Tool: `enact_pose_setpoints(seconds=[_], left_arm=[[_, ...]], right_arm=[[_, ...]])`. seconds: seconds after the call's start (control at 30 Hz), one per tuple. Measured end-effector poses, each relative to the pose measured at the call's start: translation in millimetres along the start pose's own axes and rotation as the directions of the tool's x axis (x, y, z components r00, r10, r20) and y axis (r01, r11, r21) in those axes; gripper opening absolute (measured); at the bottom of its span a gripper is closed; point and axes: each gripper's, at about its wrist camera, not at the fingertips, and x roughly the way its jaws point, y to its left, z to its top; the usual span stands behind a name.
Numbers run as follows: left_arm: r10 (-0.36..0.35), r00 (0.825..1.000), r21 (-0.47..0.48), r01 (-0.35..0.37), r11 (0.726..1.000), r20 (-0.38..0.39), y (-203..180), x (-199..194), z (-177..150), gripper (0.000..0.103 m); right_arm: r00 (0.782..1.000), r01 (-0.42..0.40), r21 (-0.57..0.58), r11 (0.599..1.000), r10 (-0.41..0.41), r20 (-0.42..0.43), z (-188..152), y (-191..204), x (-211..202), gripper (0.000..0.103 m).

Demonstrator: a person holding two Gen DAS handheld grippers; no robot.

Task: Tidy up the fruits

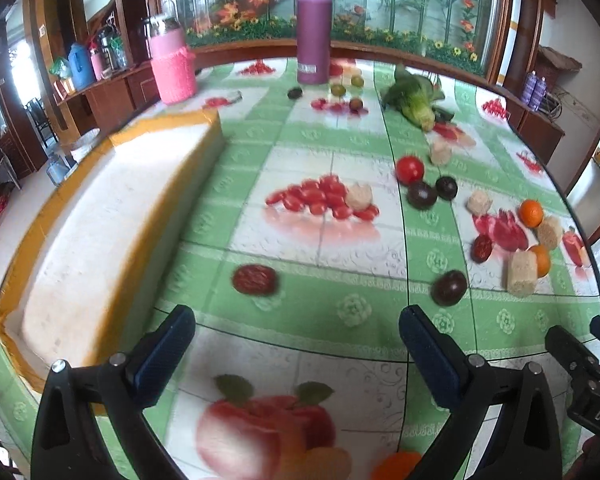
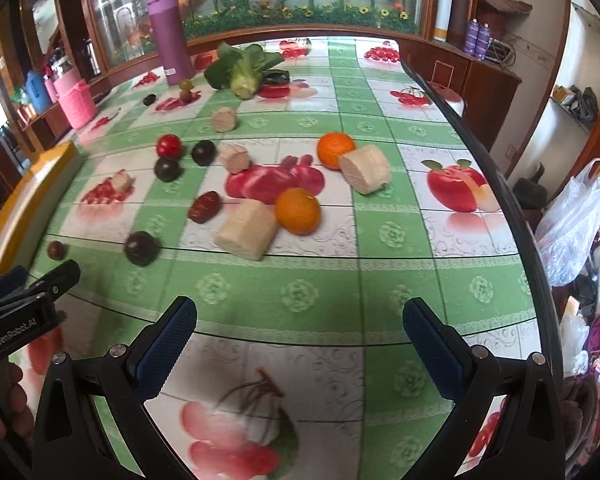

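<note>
Loose fruits lie on a green fruit-print tablecloth. In the left wrist view a red date (image 1: 255,279) and a dark passion fruit (image 1: 449,288) lie just ahead of my open, empty left gripper (image 1: 296,344). A tomato (image 1: 409,169) and two oranges (image 1: 531,213) lie farther right. In the right wrist view my right gripper (image 2: 300,336) is open and empty, with an orange (image 2: 298,211), a pale cut chunk (image 2: 247,229), a date (image 2: 204,207) and a passion fruit (image 2: 141,248) ahead of it.
A white foam tray with yellow rim (image 1: 112,216) stands at the table's left. A purple bottle (image 1: 313,32), a pink jar (image 1: 173,65) and a leafy green vegetable (image 1: 414,98) stand at the far end. The table edge (image 2: 512,208) runs along the right.
</note>
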Motion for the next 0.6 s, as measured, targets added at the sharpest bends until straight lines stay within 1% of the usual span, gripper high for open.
enact_pose_setpoints(seconds=[0.1, 0.27, 0.43, 0.6], left_arm=[[-0.013, 1.000, 0.001, 0.013, 1.000, 0.015, 10.6, -14.6, 8.3, 0.103], [-0.025, 1.000, -0.024, 0.025, 0.999, 0.019, 25.3, -29.5, 19.1, 0.103], [-0.048, 0.998, -0.014, 0.048, 0.999, 0.032, 25.0, -40.8, 20.5, 0.103], [-0.071, 0.996, 0.009, 0.071, 0.997, 0.055, 19.4, -49.4, 22.1, 0.103]], right_arm=[[1.000, -0.013, -0.003, 1.000, 0.013, 0.016, 4.9, 7.2, -11.8, 0.103], [0.998, 0.005, -0.047, 0.999, -0.002, 0.063, 11.7, 19.6, -33.7, 0.103], [0.993, 0.004, -0.066, 0.998, 0.004, 0.121, 14.5, 30.9, -56.7, 0.103], [0.989, 0.011, -0.076, 0.997, 0.000, 0.149, 15.6, 37.6, -70.3, 0.103]])
